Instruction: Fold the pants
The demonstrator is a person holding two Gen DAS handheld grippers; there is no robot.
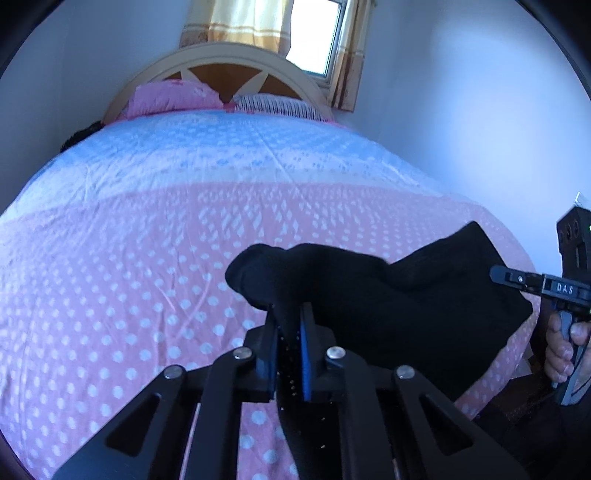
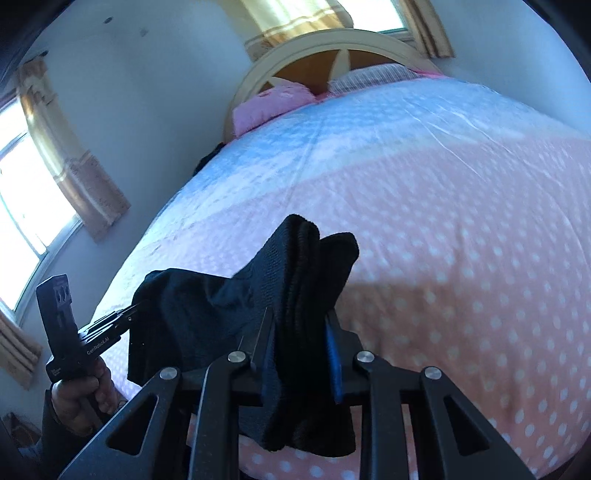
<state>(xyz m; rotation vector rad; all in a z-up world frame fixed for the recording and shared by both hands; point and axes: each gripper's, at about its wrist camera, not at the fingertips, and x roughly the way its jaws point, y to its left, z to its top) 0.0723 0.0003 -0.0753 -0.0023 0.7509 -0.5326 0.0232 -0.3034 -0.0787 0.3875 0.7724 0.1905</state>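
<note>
Pants (image 1: 388,295), black, bunched above polka-dot bed (image 1: 129,277); left claw (image 1: 290,332) pinching one fold, right claw (image 1: 498,275) marked "DAS". Pillows (image 1: 173,98) by headboard.

Right wrist view: right claw (image 2: 301,332) clamped on thick fold; left claw handle reads "GenRobot.AI".

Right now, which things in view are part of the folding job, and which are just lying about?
Job:
black knit pants, held above the bed
left tongs, shut on them
right tongs, shut on them

Lying about:
pink polka-dot bedspread
pink pillow
striped pillow
yellow curtains
</note>
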